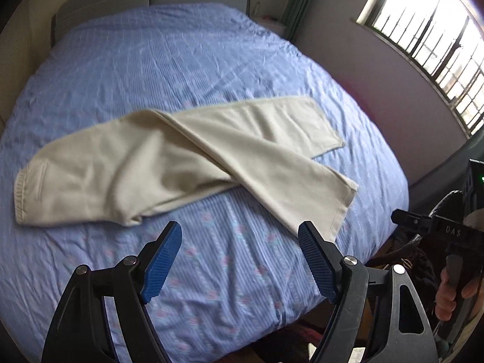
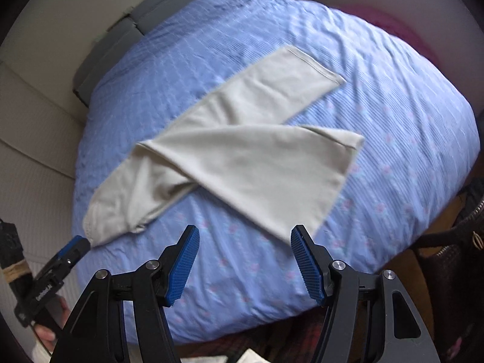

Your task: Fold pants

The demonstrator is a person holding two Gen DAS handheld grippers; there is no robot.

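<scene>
Cream pants (image 1: 169,163) mid-frame on blue bedspread (image 1: 151,60), legs crossed.
Left gripper (image 1: 240,260) and right gripper (image 2: 245,261) spread wide at bottom, seemingly touching nothing.

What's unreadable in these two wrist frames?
- Pants waistband: blurred in the right wrist view; front or back side unclear.
- Lower leg under the crossed leg: hidden by that leg, both views.
- Right gripper fingers in the left wrist view: mostly cut off at the frame edge.
- Bag: cut off at the right edge.
</scene>
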